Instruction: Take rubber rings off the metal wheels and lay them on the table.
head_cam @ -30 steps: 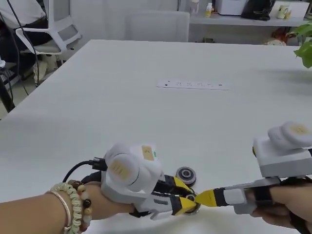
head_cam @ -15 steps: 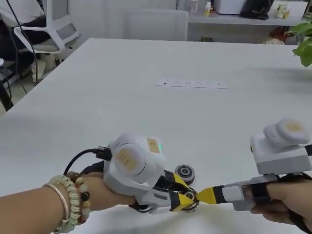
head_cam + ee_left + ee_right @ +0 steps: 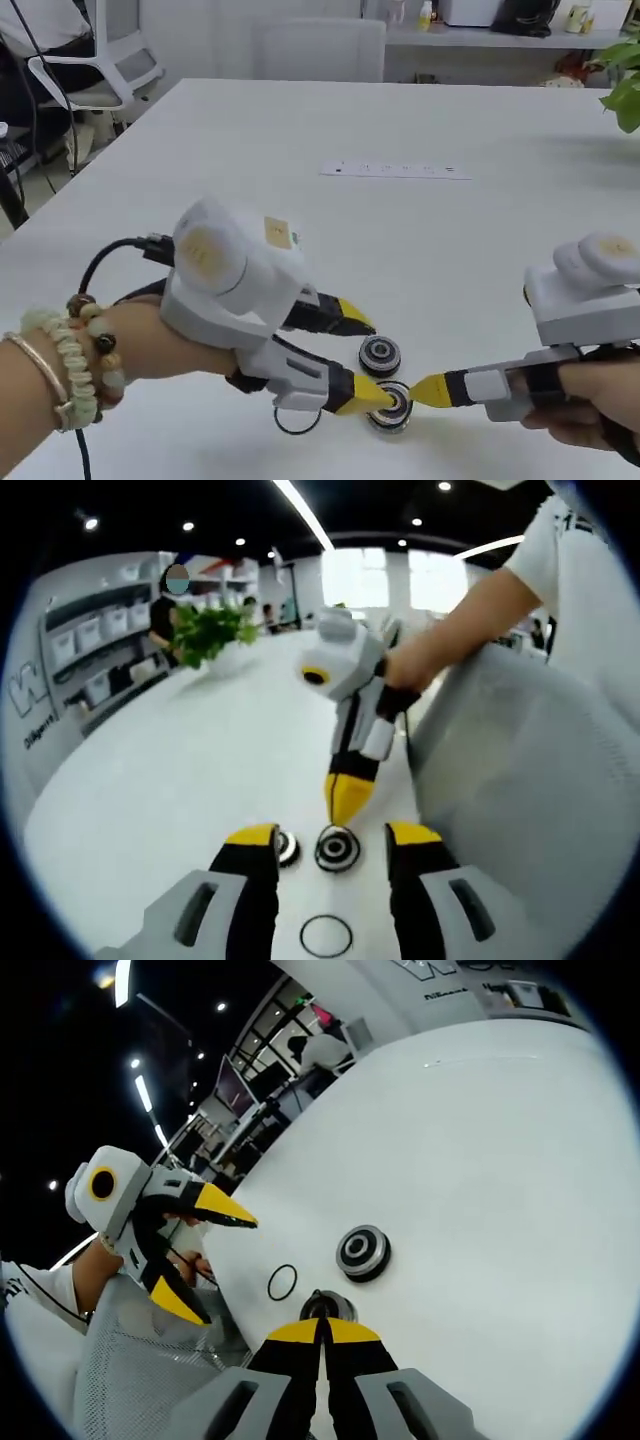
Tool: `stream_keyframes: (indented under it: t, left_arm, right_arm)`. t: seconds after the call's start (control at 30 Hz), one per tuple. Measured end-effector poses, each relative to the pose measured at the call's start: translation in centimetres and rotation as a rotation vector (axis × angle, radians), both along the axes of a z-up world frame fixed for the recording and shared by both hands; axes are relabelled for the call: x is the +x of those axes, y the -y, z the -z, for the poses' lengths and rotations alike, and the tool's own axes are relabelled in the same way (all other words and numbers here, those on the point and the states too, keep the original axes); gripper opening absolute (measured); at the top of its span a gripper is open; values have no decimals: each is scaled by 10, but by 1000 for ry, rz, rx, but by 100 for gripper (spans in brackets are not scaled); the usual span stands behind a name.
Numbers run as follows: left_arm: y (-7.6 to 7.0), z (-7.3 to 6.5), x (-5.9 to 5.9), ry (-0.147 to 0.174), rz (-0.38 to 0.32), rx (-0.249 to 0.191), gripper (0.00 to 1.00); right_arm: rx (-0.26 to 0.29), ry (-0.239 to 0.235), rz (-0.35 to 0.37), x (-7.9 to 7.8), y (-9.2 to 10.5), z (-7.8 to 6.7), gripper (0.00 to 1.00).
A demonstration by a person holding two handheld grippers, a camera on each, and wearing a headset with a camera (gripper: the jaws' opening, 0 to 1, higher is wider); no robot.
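The left gripper (image 3: pixel 366 358) has lifted off the near wheel (image 3: pixel 388 406), jaws now spread wide; a rubber ring (image 3: pixel 297 421) lies loose on the table (image 3: pixel 400 240) beneath; the right gripper (image 3: pixel 418 390), pinched closed, still touches that wheel.

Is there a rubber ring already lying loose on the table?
Yes, a thin black rubber ring lies flat on the white table, not on any wheel.
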State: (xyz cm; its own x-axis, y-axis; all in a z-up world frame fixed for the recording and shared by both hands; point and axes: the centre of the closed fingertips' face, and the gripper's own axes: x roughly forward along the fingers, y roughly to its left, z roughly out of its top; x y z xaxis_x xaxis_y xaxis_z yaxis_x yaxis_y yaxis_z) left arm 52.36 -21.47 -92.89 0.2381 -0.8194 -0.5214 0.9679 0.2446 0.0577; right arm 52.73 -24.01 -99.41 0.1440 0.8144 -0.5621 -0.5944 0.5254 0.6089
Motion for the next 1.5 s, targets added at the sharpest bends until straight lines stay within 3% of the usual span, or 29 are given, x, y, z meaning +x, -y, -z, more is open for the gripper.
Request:
stream_keyframes:
  t: [0.27, 0.47, 0.77, 0.93, 1.13, 1.27, 1.5]
  left_arm:
    - [-22, -32, -5, 82, -46, -5, 61]
    - [-42, -44, -14, 93, -114, -32, 68]
    - [-72, -28, -25, 62, -238, -57, 77]
    - [-81, -22, -30, 48, -288, -73, 80]
    - [-84, -12, -34, 21, -333, -99, 87]
    - [-87, -1, -37, 10, -337, -70, 88]
    - [-89, 4, -38, -3, -349, -72, 88]
  right_arm:
    - [13, 12, -5, -1, 0, -6, 0]
    - [16, 23, -12, -1, 0, -9, 0]
    - [37, 25, -11, -1, -1, -14, 0]
    - [41, 25, -12, -2, -1, -16, 0]
    - [78, 30, 9, 2, 0, -24, 0]
    - [95, 33, 31, 6, 3, -29, 0]
    - [157, 48, 82, 14, 5, -45, 0]
